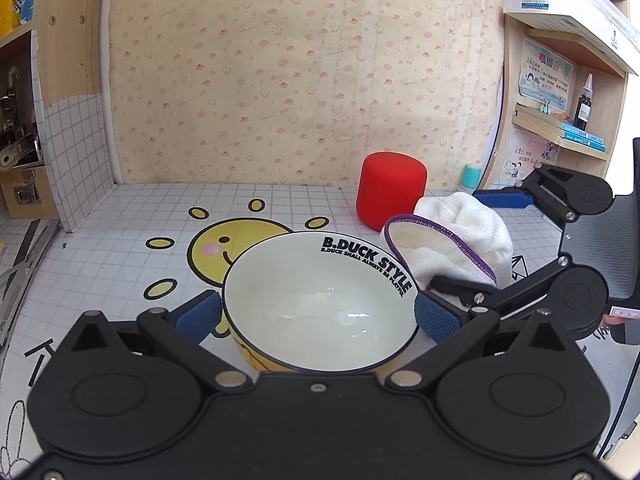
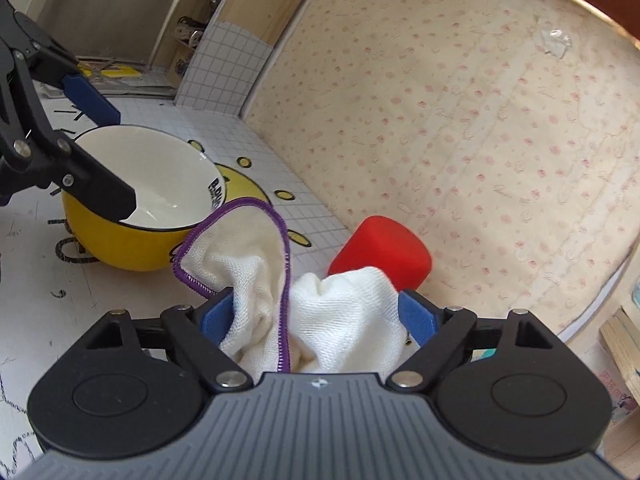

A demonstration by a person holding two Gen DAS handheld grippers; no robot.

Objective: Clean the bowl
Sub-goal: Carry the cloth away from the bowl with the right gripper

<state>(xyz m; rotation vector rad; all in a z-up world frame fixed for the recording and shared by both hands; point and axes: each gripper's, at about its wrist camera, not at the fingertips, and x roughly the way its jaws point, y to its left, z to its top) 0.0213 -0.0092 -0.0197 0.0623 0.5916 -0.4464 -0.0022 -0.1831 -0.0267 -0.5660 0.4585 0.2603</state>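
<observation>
The left gripper (image 1: 318, 312) is bracketing the bowl (image 1: 320, 300) with its blue pads (image 1: 198, 316) set against the outer wall at 9 and 3 o'clock, so it is reading as clamped on the bowl, which is sitting on the tiled tabletop (image 1: 120, 216) over a yellow sun decal (image 1: 212, 248). The right gripper (image 2: 320, 320) is standing wide, with the white cloth (image 2: 320, 312) bunched loosely between its jaws; whether the pads are pressing the fabric is hard to judge, and the cloth appears to be resting there, not pinched. The purple-stitched hem (image 2: 240, 216) is rising toward the bowl rim at 11 o'clock in the right wrist view. Risk one: with the jaws this wide, the cloth is likely to be slipping out or trailing on the tabletop when the hand is moved. Risk two: a push on the rim could be tipping the bowl if the left clamp is light. Risk three: the red cylinder (image 2: 380, 252), standing just beyond the cloth at 1 o'clock, could be getting knocked by a wide swing. The bowl's base and the underside of the cloth are hidden behind the gripper bodies. The bowl's interior is showing glare, so any residue is hard to make out. Shelf items at the far right in the left wrist view are too small to identify.
</observation>
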